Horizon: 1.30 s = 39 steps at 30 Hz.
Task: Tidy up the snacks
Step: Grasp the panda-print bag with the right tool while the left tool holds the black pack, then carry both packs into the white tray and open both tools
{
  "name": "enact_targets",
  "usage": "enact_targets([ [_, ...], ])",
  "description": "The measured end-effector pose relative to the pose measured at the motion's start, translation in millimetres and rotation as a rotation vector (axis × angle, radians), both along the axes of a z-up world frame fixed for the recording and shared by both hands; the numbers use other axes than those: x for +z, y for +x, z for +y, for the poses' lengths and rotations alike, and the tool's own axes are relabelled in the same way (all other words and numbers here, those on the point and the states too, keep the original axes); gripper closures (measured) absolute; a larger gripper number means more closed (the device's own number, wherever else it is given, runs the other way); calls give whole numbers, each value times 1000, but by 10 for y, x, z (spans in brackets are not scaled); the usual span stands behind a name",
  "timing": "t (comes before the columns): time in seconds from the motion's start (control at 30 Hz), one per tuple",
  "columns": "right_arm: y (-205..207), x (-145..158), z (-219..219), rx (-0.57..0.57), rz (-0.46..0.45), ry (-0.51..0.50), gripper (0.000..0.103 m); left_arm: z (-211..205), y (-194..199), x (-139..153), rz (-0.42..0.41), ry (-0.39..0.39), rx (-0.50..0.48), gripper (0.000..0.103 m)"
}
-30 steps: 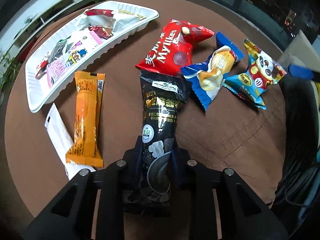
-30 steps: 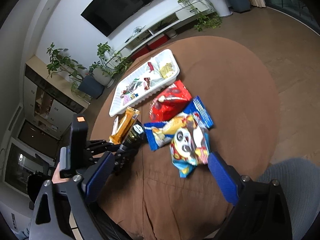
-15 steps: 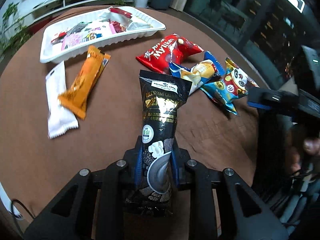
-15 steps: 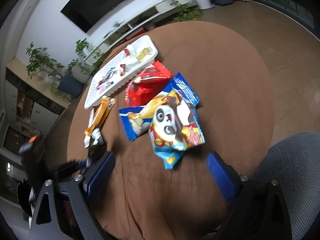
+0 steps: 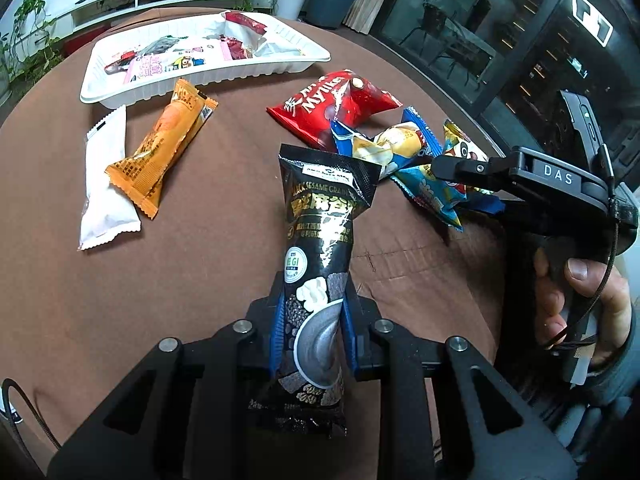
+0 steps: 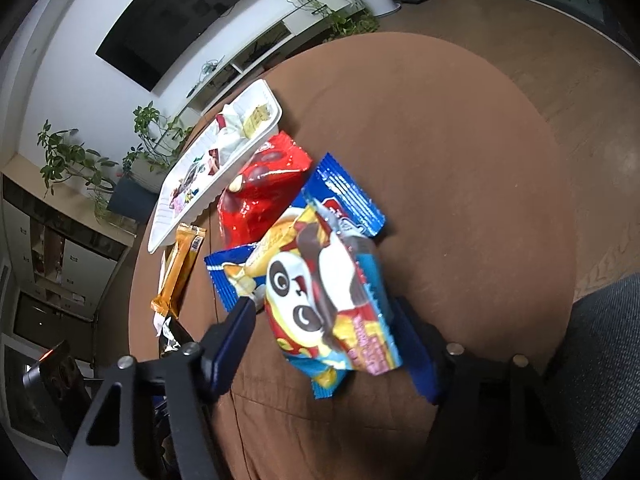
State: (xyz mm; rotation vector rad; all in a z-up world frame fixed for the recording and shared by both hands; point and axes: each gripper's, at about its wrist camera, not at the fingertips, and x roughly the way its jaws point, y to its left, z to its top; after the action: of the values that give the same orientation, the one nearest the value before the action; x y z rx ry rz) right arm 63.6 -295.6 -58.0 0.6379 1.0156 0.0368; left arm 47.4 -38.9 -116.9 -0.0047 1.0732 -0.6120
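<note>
My left gripper [image 5: 312, 332] is shut on a black sesame snack pack [image 5: 320, 240] and holds it above the brown round table [image 5: 200, 260]. My right gripper [image 6: 324, 328] is open, its blue fingers on either side of a panda snack pack [image 6: 328, 292]; the pack also shows in the left wrist view [image 5: 460, 160]. A white tray [image 5: 208, 76] with several snacks stands at the far left; it also shows in the right wrist view [image 6: 212, 184]. Loose on the table lie a red Mylikes bag [image 5: 332, 108], a blue-yellow pack [image 5: 392, 144], an orange bar [image 5: 160, 148] and a white pack [image 5: 104, 180].
The right gripper's body and the hand holding it [image 5: 568, 280] fill the right side of the left wrist view. A grey cushion [image 6: 600, 360] lies at the table's near right edge. Plants and a TV stand are beyond the table.
My left gripper has lifted and pulled back with the black pack. My right gripper has moved down and forward until its open fingers straddle the panda pack.
</note>
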Motion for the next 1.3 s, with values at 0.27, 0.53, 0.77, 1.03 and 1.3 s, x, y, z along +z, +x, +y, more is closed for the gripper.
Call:
enact_targets([
  [0.27, 3, -18, 28, 37, -2, 23, 54, 24, -10, -8, 5, -9, 5, 81],
  [0.53, -28, 55, 92, 85, -15, 33, 60, 68, -31, -1, 7, -26, 19, 81],
  [0.77, -96, 305, 99, 122, -59, 47, 61, 175, -34, 68, -4, -56, 43, 81],
  [1.03, -17, 483, -52, 113, -77, 81, 61, 366, 25, 234, -16, -124, 88, 81],
  [1.3, 268, 919, -662, -9, -172, 50, 61, 836, 285, 552, -69, -175, 186, 81],
])
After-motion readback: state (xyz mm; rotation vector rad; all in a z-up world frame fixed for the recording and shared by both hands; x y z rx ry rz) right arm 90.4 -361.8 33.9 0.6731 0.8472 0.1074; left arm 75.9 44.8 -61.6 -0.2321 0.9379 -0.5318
